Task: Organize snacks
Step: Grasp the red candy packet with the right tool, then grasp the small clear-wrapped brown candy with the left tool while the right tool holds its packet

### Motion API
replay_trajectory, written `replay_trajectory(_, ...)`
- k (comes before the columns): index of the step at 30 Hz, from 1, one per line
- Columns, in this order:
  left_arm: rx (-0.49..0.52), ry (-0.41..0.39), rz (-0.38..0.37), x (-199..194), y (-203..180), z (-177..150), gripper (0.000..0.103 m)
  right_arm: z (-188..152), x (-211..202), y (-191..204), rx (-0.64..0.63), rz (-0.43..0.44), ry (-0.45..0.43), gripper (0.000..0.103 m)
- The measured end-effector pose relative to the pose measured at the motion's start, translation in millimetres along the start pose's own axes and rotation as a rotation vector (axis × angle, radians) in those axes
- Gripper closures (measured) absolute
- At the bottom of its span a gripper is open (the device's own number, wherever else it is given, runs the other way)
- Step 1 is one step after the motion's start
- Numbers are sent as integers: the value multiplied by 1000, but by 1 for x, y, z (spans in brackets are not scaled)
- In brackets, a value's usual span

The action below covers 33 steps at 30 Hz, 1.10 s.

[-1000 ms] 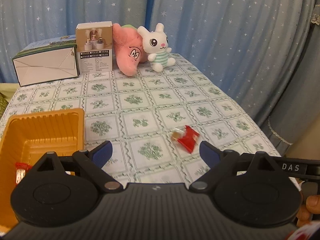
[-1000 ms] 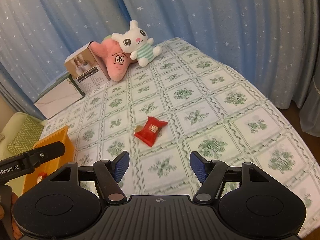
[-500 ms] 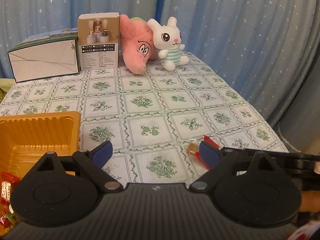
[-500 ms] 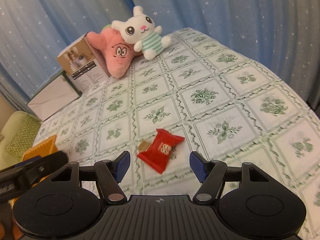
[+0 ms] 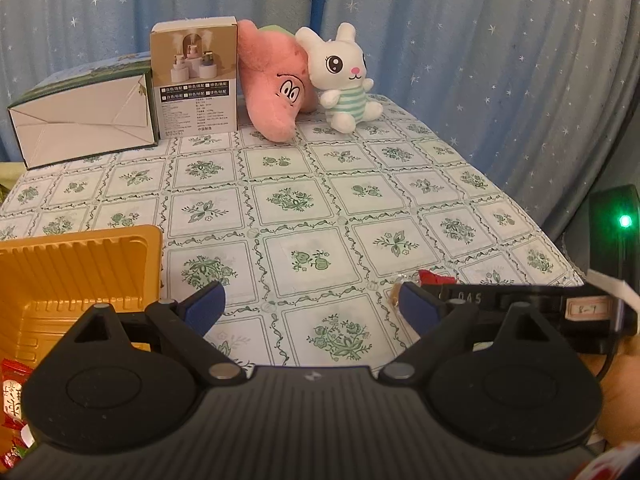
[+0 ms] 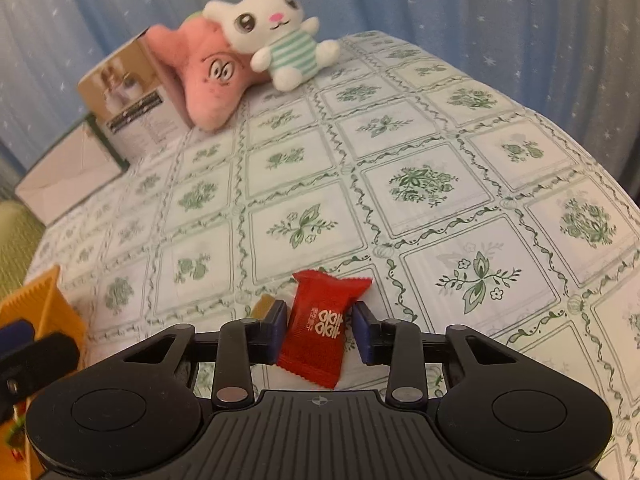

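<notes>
A red snack packet (image 6: 318, 322) lies on the tablecloth between the jaws of my right gripper (image 6: 320, 322), which have narrowed around it; I cannot tell whether the pads (image 6: 362, 330) touch it. A small tan candy (image 6: 264, 307) lies just left of it. In the left wrist view the packet (image 5: 434, 278) peeks out above the right gripper's body. My left gripper (image 5: 310, 302) is open and empty above the table, beside the orange tray (image 5: 80, 268), which holds red snacks (image 5: 12, 392) at its near left.
A white-and-green carton (image 5: 84, 120), a printed box (image 5: 194, 80), a pink plush (image 5: 276, 88) and a white bunny plush (image 5: 344, 76) stand along the far edge. Blue star curtains hang behind. The table drops off at the right edge.
My right gripper has moved forward and down onto the red packet and its jaws have closed in around it. The left gripper has stayed open, its view shifting slightly.
</notes>
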<state>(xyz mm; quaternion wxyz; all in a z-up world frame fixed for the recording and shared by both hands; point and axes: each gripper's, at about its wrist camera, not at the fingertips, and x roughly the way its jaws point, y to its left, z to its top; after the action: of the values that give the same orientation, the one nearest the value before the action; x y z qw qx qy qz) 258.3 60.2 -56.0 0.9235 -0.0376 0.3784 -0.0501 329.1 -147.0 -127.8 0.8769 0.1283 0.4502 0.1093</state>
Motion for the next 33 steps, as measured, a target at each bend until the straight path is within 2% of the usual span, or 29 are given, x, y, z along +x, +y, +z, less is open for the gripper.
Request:
replay_trajectory(1, 1, 2, -2, 1, -1, 0, 10, 0, -1, 1, -22, 2, 0, 73)
replay_trajectory(4, 11, 5, -15, 3, -5, 1, 10, -2, -7, 2, -103, -30, 2, 75)
replay_trajectory(8, 29, 20, -28, 9, -13, 1, 10, -5, -16, -12, -168, -88, 6, 76)
replay_trajectory(13, 24, 31, -30, 15, -18, -1, 10, -4, -20, -34, -128, -41, -10, 75)
replay_trajectory(19, 25, 40, -19, 21, -21, -2, 10, -6, -14, -31, -161, -33, -8, 70)
replay_trajectory(22, 18, 45, -22, 25, -22, -3, 10, -7, -12, -23, -208, -54, -5, 70)
replay_trajectory(24, 16, 46, -26, 28, -24, -3, 10, -7, -14, -24, -193, -46, -12, 75)
replay_trajectory(29, 63, 58, -40, 42, -37, -2, 10, -4, -30, -31, -178, -62, -66, 77)
replay_trajectory(33, 116, 76, -57, 60, -50, -3, 15, -3, -35, -43, -121, -61, -59, 77)
